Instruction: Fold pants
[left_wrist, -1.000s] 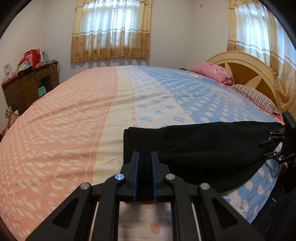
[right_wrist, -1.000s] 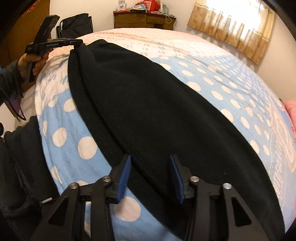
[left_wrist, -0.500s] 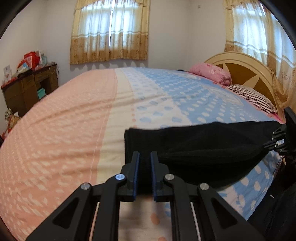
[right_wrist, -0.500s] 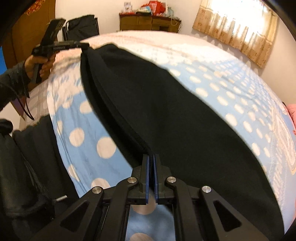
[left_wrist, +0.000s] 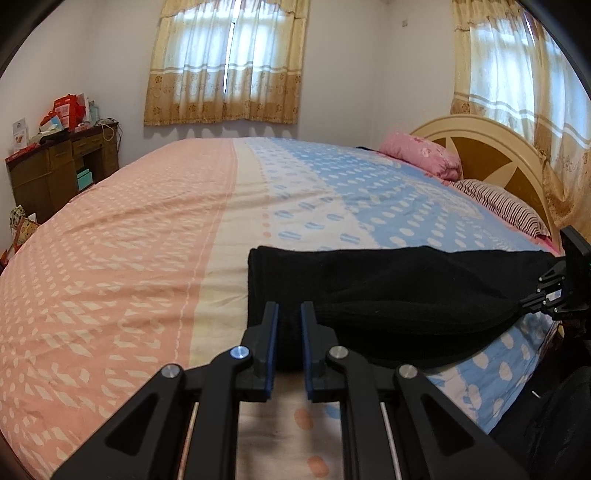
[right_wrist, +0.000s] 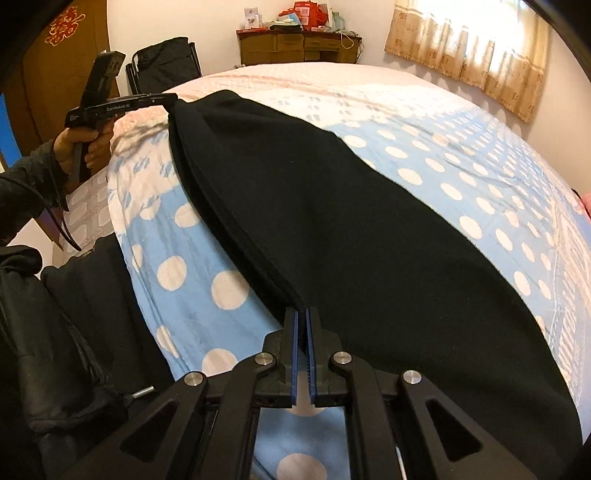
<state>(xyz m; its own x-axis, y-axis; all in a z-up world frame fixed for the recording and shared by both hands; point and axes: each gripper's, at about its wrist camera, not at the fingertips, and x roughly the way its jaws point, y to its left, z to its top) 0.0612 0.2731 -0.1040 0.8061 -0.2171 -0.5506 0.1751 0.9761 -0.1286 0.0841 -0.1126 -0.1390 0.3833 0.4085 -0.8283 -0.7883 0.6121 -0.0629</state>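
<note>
Stretching between both claws, the soft black fleece pants (right_wrist: 369, 229) lie along the near edge of the polka-dot quilted bed (left_wrist: 147, 240). Left claw (left_wrist: 289, 325) and right claw (right_wrist: 303, 325) each clamp an end; limp, light cloth, best gripped at its edges.

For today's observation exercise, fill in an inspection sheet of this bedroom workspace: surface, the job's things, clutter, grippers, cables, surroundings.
Surface: bed with a pink, cream and blue dotted cover.
Job's things: black pants stretched along the near edge of the bed.
Clutter: pink pillow and striped pillow by the headboard.
Grippers: left gripper shut on one end of the pants; right gripper shut on the other end.
Cables: a dark cable hangs below the left hand.
Surroundings: curtained window, wooden desk piled with boxes.
</note>
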